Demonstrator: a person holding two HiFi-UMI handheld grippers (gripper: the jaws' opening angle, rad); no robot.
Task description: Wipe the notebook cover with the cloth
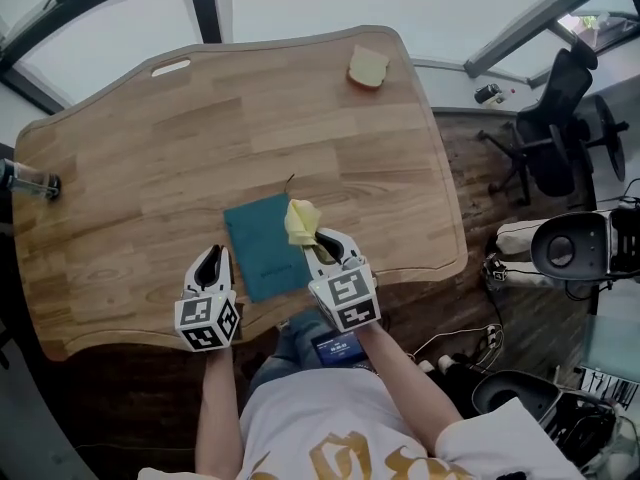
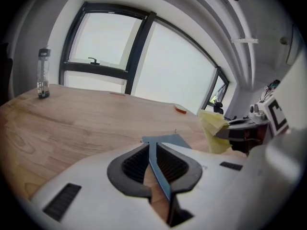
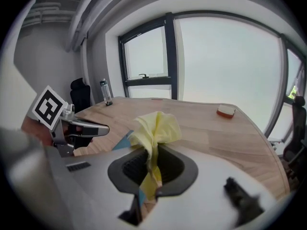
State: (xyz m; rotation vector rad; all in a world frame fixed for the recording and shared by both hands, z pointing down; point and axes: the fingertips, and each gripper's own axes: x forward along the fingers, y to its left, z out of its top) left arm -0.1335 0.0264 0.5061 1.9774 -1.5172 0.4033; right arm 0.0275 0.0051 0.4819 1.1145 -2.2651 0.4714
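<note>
A teal notebook (image 1: 262, 246) lies flat near the front edge of the wooden table (image 1: 150, 148). My left gripper (image 1: 211, 266) is at its near left edge, and in the left gripper view (image 2: 154, 150) its jaws are shut on the notebook's thin blue edge (image 2: 158, 169). A crumpled yellow cloth (image 1: 302, 222) is bunched over the notebook's right edge, with my right gripper (image 1: 325, 244) shut on it. The right gripper view shows the cloth (image 3: 156, 127) standing up out of the closed jaws (image 3: 152, 159), with a bit of notebook (image 3: 122, 142) to its left.
A tan and orange sponge (image 1: 368, 67) sits at the table's far right corner. A clear bottle (image 1: 30, 181) stands at the left edge. An office chair (image 1: 560, 118) and other equipment stand on the floor to the right. Large windows lie beyond the table.
</note>
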